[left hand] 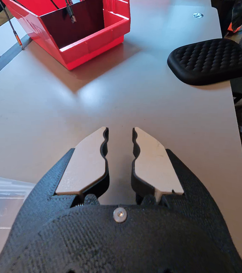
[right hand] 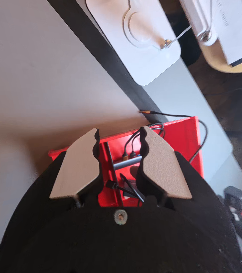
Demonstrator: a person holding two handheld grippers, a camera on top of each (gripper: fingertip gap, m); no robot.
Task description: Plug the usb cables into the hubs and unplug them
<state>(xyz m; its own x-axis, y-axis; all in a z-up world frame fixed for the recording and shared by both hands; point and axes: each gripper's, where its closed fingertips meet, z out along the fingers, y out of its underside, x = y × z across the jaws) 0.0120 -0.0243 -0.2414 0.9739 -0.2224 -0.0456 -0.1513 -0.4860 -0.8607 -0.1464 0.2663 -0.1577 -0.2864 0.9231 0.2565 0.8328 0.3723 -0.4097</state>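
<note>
Grey hub (right hand: 127, 163) lies inside the red bin (right hand: 180, 137), two cables (right hand: 128, 145) plugged in, another loose plug (right hand: 111, 184) nearer me. My right gripper (right hand: 119, 130) hovers over the bin, released, nothing held. Left gripper (left hand: 120, 128) idles over bare table (left hand: 43, 118), also released. Risk: snagging cable loops or clipping the bin wall going in. Room is tight inside the bin; outside there's plenty of table.

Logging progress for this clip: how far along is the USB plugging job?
Done: two cables sit plugged in the grey hub inside the red bin. In hand: nothing; left gripper and right gripper are open. Left: the orange-tipped cable lies loose.
</note>
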